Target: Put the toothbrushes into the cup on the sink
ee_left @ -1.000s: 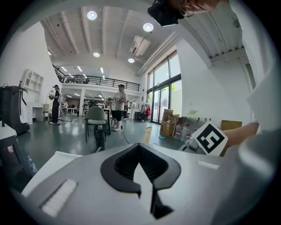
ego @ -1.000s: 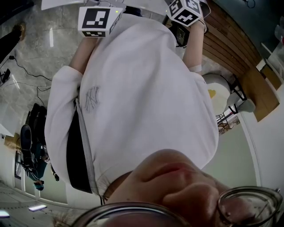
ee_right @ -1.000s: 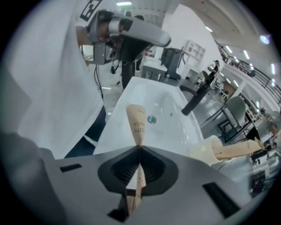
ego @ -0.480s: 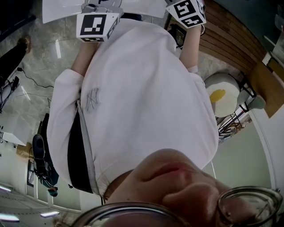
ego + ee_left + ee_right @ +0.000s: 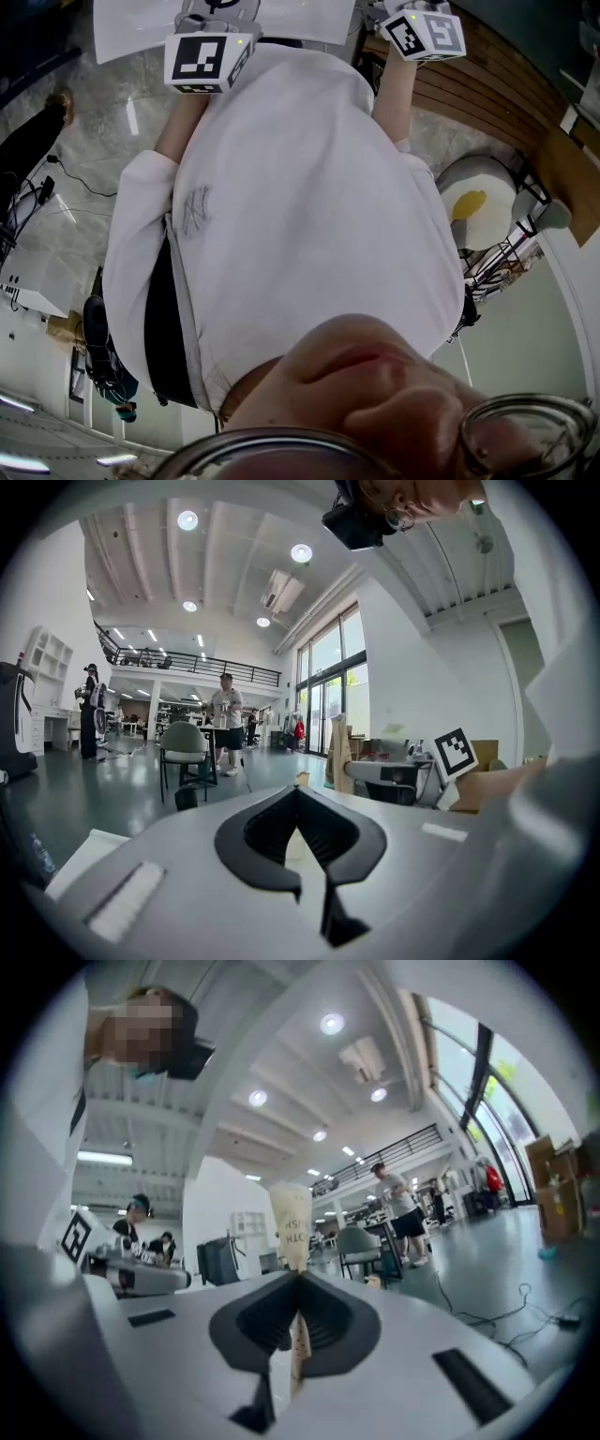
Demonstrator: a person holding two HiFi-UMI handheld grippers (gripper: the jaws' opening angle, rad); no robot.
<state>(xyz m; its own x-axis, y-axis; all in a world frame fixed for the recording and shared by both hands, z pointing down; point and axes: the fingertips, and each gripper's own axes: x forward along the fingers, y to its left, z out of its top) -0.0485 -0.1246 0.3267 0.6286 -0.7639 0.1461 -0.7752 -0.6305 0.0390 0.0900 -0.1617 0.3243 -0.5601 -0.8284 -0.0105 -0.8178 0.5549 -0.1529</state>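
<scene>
Right gripper [image 5: 298,1275]: jaws closed tight on a cream toothbrush [image 5: 291,1221]; it is held level and looks out into a large hall
Toothbrush: clamped between the right pads; its pale end stands out past the jaw tips, with dark print too blurred to read; a lower part shows in the slot between the pads
Left gripper [image 5: 296,791]: jaw tips meet; a thin pale strip shows between the pads, and I cannot tell what it is; it also looks nearly level into the hall
Head view: the person's white shirt [image 5: 300,216] fills the middle; both gripper marker cubes are near the top edge, the left cube [image 5: 208,61] in front of a white sheet, the right cube [image 5: 427,34] beside brown wooden slats
Hall behind left gripper: a green chair [image 5: 183,747] on a shiny dark floor; a standing person [image 5: 226,708] just beside it; tall windows further right
</scene>
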